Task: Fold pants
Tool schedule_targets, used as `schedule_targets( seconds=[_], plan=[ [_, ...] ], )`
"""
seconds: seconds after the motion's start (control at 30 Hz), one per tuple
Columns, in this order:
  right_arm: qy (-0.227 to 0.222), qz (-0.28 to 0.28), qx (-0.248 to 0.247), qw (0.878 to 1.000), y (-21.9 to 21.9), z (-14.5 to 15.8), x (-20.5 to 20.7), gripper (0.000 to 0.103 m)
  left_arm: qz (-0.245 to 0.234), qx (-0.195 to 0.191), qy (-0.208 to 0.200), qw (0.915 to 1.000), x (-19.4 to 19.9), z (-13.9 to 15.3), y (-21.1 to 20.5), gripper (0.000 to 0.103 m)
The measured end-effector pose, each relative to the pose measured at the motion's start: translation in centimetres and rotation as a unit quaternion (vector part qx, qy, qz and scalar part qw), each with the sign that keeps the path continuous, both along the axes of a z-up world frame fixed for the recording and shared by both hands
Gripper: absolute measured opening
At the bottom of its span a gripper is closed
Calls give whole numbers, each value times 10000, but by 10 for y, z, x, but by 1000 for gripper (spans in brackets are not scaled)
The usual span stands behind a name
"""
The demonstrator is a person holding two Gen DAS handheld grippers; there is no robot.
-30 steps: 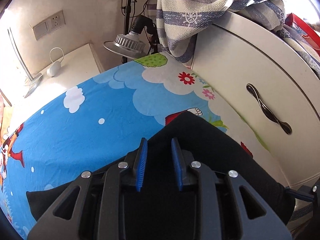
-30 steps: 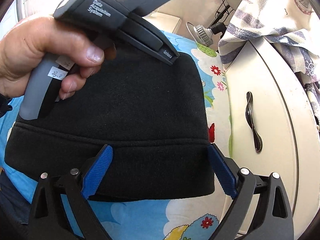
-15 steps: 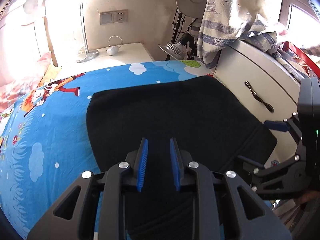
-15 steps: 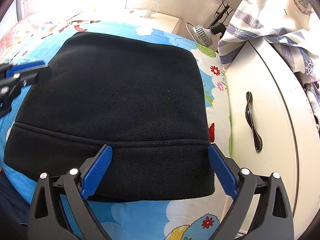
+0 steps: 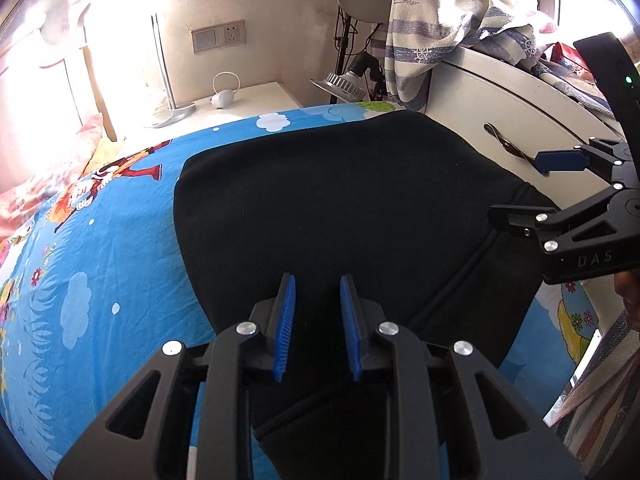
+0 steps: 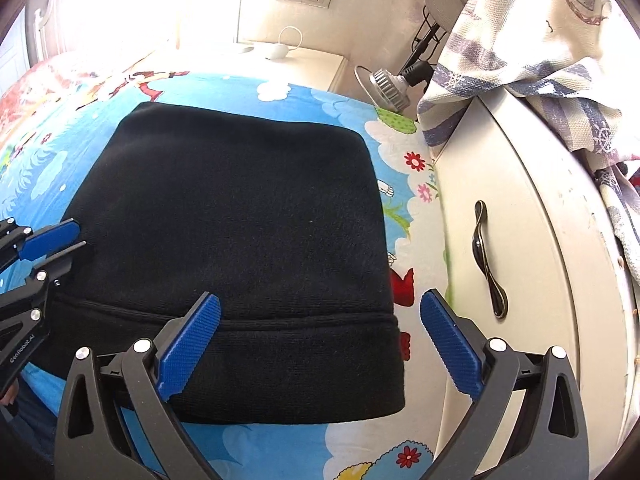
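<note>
The black pants [image 6: 240,240] lie folded into a flat block on the blue cartoon bedsheet [image 5: 100,248]; their waistband runs along the near edge. They also show in the left wrist view [image 5: 340,208]. My left gripper [image 5: 318,296] hovers over the near left part of the pants, its blue pads a narrow gap apart with nothing between them. My right gripper [image 6: 320,312] is wide open above the waistband's right corner, empty. Each gripper shows in the other's view: the right one [image 5: 560,184], the left one [image 6: 44,248].
A white cabinet [image 6: 520,240] with a dark handle [image 6: 488,260] stands tight against the bed's right side, striped cloth [image 6: 520,60] draped over it. A lamp [image 6: 384,84] and a white nightstand [image 5: 240,100] stand beyond the bed's far edge.
My left gripper pulled back from the far part of the pants to their near left side. The right gripper rose a little and stayed wide open.
</note>
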State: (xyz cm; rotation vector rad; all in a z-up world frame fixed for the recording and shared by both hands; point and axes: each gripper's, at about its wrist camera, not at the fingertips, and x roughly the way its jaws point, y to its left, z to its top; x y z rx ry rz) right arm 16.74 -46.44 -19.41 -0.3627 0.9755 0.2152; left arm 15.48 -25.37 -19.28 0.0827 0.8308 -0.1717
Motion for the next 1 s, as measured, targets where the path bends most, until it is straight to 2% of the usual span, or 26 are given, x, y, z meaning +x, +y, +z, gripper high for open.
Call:
schedule_targets(
  seconds=[0.03, 0.13, 0.23, 0.3, 0.37, 0.47, 0.53, 0.6, 0.7, 0.8, 0.87, 1.0],
  plan=[
    [96, -95, -98, 9999, -2, -6, 3, 96, 8, 6, -20, 10000, 0, 0, -1, 23],
    [387, -278, 140, 9988, -11, -17, 8, 95, 26, -17, -16, 10000, -1, 0, -1, 23],
    [356, -245, 32, 9991, -8, -17, 7, 95, 131, -52, 19, 9999, -3, 7, 1, 24],
    [450, -323, 136, 9984, -11, -20, 9, 95, 225, -179, -42, 9996, -2, 15, 5, 25],
    [465, -317, 154, 9983, -12, -20, 10, 95, 411, -150, -79, 9990, -1, 17, 13, 26],
    [433, -309, 124, 9985, -10, -21, 8, 95, 609, -300, 97, 9976, -6, 12, 26, 26],
    [419, -296, 112, 9986, -9, -21, 8, 95, 506, -200, -55, 9985, -21, 13, 23, 26],
    [429, -314, 135, 9985, -10, -22, 9, 95, 261, -254, -131, 9993, -35, 13, 17, 26],
    [384, -287, 116, 9988, -8, -23, 9, 95, 101, -69, -25, 9999, -42, 0, 7, 27],
    [347, -313, 166, 9988, -9, -21, 8, 96, 113, -145, 52, 9998, -39, -3, 8, 27],
    [226, -312, 126, 9992, -7, -15, 8, 96, 87, -114, 14, 9999, -40, -5, 7, 27],
    [-590, -167, 325, 9976, 2, 12, 3, 96, 62, -101, -80, 9999, -43, -8, 7, 27]
  ],
)
